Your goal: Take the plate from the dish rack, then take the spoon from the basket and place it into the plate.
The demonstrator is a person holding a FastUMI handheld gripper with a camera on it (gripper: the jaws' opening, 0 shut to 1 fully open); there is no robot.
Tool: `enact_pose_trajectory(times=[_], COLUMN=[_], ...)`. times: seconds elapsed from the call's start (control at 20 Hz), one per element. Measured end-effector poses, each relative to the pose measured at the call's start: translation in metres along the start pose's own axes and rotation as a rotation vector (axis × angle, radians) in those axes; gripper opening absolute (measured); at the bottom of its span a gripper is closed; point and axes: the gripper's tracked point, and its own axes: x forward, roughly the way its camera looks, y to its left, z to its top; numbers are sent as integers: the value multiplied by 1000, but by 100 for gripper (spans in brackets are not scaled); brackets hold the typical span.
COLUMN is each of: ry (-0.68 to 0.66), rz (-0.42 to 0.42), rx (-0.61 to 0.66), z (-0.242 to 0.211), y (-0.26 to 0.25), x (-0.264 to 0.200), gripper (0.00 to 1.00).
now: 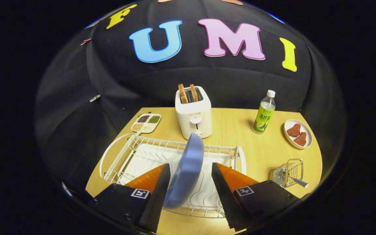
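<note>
A blue plate (188,169) stands on edge in the white wire dish rack (132,153), leaning a little to the right. My gripper (190,165) is open around it, one finger on each side. The left finger (157,182) lies close against the plate's face, while a gap shows between the plate and the right finger (227,182). Off to the right of the rack a small wire basket (287,173) sits on the wooden table (237,130), with the metal spoon's handle (300,183) sticking out of it.
Beyond the rack stands a white toaster (193,114) holding two bread slices. A green-labelled bottle (264,112) and a small dish of red pieces (298,133) sit at the back right. A divided snack tray (146,123) lies at the back left.
</note>
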Motion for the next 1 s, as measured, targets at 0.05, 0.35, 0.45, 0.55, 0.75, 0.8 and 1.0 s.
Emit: enact_pose_trajectory(times=[0.05,0.35,0.45,0.55,0.75,0.8,1.0], ry=[16,70,81,60,14,11,-12], rz=[-4,-69,-91,-125,-163,-175,-259], rx=[14,20,38,70,58,50,25], z=[-4,-8,-8,1,14,15,17], y=[2,-4,-9,-13,-11,-11,-15], x=[5,21,21,18,13,12,5], gripper=[77,48,42,36,31,31,29])
